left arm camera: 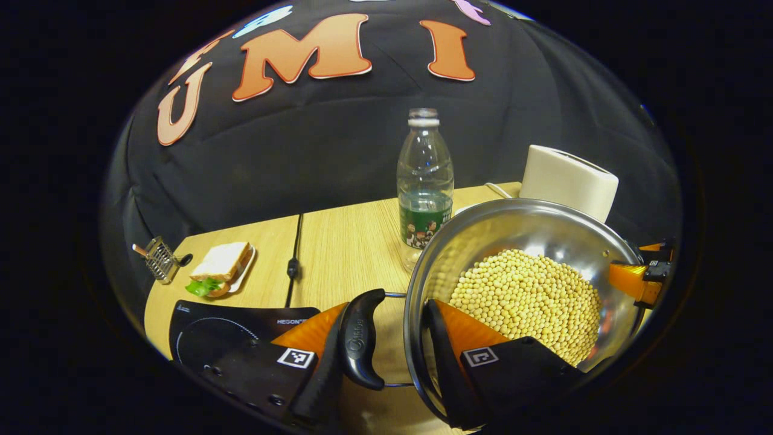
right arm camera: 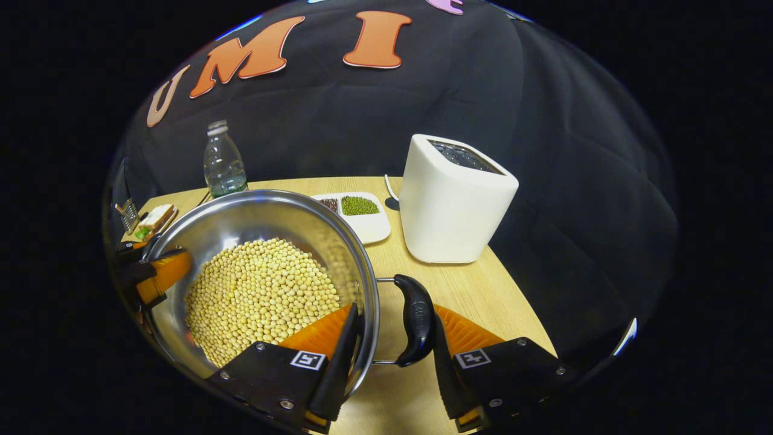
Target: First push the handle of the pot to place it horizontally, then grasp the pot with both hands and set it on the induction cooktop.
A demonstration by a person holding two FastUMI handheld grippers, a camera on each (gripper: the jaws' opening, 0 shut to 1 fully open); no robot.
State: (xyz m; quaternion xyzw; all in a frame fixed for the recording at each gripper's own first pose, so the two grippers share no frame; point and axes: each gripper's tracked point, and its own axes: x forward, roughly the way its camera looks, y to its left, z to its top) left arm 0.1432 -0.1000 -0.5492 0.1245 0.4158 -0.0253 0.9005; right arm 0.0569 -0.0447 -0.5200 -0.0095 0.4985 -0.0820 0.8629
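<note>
With each gripper's fingers astride a handle and the rim, left gripper (left arm camera: 395, 353) and right gripper (right arm camera: 389, 338) seemingly pinching them, the pot (right arm camera: 266, 211) sits between them, apparently lifted, and uneven hands could tilt it, spilling beans (right arm camera: 259, 296) short of the cooktop (left arm camera: 211, 332).

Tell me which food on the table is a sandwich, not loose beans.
The white-bread sandwich with green lettuce on its small plate, beyond the black induction cooktop; the steel pot's yellow soybeans are loose.

Left tongs (left arm camera: 392, 344) and right tongs (right arm camera: 392, 338) part-closed, each pair of fingers astride something
</note>
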